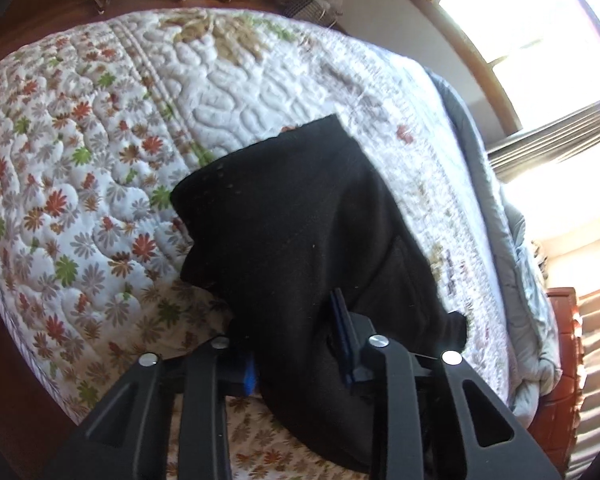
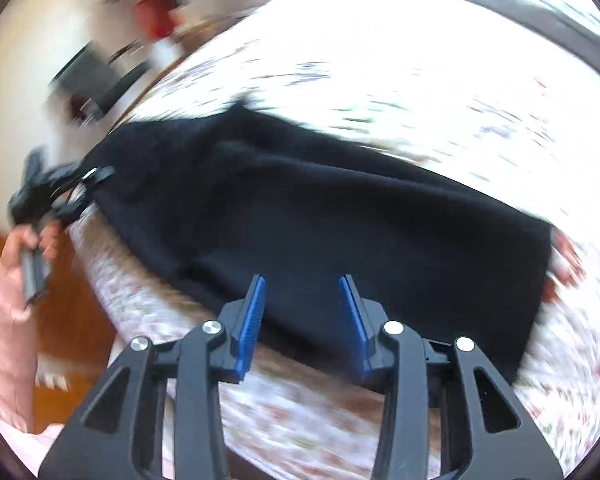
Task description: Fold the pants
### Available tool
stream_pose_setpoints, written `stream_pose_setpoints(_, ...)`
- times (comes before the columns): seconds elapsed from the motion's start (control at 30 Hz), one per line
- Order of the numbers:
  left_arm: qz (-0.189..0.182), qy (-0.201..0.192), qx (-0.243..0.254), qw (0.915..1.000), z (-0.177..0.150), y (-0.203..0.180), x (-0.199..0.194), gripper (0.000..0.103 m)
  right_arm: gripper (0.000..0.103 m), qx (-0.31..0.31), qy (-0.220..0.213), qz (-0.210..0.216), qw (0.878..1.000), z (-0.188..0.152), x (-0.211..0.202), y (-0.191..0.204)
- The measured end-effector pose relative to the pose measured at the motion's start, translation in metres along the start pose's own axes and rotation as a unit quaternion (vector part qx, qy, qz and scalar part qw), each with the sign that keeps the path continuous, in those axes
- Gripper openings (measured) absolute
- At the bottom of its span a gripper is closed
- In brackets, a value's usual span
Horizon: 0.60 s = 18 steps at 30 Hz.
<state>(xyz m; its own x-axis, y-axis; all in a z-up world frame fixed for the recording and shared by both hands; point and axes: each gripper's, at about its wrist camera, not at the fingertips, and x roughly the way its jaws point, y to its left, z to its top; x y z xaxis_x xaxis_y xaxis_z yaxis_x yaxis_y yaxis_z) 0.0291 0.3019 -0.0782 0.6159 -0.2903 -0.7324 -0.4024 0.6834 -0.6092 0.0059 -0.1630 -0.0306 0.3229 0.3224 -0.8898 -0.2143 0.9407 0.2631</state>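
While the left wrist view shows the left gripper [image 1: 296, 344] clamped on a fold of the black pants [image 1: 300, 220] lying on the floral quilt [image 1: 80, 160], only the blurred right wrist view shows the right gripper [image 2: 302, 312], its blue pads apart and empty above the pants' near edge, and a hand [image 2: 32, 240] at far left.

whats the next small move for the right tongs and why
Probably bring the right tongs down onto the near edge of the black pants and close. Their jaws stand apart with nothing between them, hovering over the cloth on the quilt, while the left tongs already have a bunch of the pants between their jaws at the other end.
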Motion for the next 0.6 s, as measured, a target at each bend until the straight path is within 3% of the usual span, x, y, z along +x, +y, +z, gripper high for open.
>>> stream_pose_setpoints(0.07, -0.012, -0.017, 0.014, 0.9997, -0.004, -0.008, -0.009, 0.027, 0.040, 0.050, -0.003, -0.014, 0.999, -0.010, -0.008, -0.035)
stream_pose_setpoints(0.17, -0.020, -0.041, 0.046, 0.9979, -0.011, -0.029, -0.021, 0.027, 0.040, 0.066, 0.016, -0.060, 0.996, -0.029, 0.001, -0.062)
stream_pose_setpoints(0.4, -0.044, -0.056, 0.117, 0.9906, -0.029, -0.084, -0.038, 0.027, 0.040, 0.083, -0.008, -0.041, 0.996, -0.045, 0.000, -0.077)
stream_pose_setpoints(0.6, -0.066, -0.051, 0.206, 0.9750, -0.055, -0.140, -0.048, 0.027, 0.040, 0.101, -0.013, -0.021, 0.995, -0.042, -0.007, -0.080)
